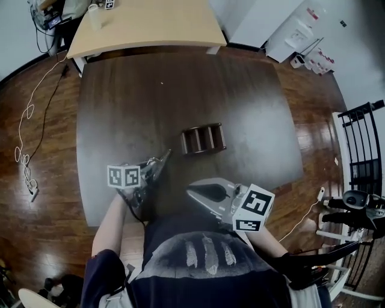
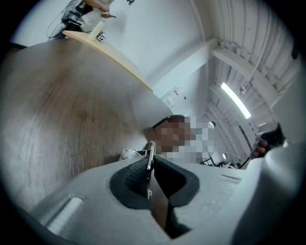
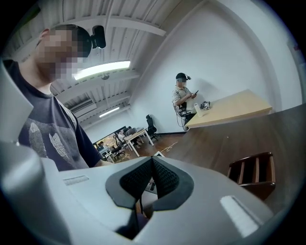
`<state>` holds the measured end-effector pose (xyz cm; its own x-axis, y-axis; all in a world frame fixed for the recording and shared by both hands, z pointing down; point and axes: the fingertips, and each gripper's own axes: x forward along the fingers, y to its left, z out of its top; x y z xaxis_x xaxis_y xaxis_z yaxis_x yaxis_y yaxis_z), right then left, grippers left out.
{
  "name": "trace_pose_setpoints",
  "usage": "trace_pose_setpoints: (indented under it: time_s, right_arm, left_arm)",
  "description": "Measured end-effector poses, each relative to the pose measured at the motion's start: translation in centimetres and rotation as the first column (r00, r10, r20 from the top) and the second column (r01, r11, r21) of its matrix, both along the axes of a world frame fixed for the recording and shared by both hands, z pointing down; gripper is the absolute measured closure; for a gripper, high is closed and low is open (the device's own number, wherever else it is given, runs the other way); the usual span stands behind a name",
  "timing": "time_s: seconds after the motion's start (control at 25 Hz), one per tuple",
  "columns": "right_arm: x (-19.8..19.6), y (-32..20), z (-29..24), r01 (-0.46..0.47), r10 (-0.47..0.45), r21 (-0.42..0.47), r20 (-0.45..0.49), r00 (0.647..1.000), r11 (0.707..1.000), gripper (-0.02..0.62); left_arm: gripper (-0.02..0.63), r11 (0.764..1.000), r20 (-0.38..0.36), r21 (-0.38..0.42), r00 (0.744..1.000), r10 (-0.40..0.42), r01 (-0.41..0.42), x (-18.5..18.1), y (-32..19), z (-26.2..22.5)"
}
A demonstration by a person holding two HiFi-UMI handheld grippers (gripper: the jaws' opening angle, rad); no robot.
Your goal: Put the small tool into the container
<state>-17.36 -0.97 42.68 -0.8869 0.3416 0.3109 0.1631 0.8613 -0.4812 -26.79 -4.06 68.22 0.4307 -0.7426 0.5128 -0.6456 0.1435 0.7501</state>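
Big dark wooden table (image 1: pixel 150 108) fills the middle, sitting on a reddish wood floor (image 1: pixel 48 150). Right at its far edge there's a paler wood table (image 1: pixel 150 24) with a white cup (image 1: pixel 95 17) near its left end. On the left, a white cable (image 1: pixel 27 114) snakes across the floor. Over on the right stands a black metal rack (image 1: pixel 364 144), with some white boxes (image 1: pixel 298 36) far right by the wall. A person (image 3: pixel 181 98) stands at the pale table. Farther back: desks (image 3: pixel 136 139), an office chair (image 3: pixel 152 125), and strip lights (image 3: pixel 103 70) overhead.
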Motion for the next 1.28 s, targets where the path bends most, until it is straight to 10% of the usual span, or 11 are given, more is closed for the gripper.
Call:
trace_pose_setpoints:
  time_s: [0.44,0.8,1.28]
  right_arm:
    - [-0.4,1.1,0.2,0.039,-0.038,0.031,-0.031,0.999,0.999,0.603]
    - [1.1,-0.4,0.1,0.003,-0.003,-0.010,0.012,1.000,1.000,0.600]
    - [6.1,-6.5,-1.4,-0.005,0.015,-0.077,0.134,0.991,0.997,0.598]
  left_arm:
    - [0.589,0.865,-0.106,0.345,0.931,-0.349,0.364,-4.7,-3.1,-11.5]
    - [0.589,0.758,0.099,0.603,0.920,-0.380,0.249,-4.9,-8.3,-20.7]
    - [0.589,0.691,0.058,0.547,0.802,-0.594,0.472,-1.9,-12.0,-21.5]
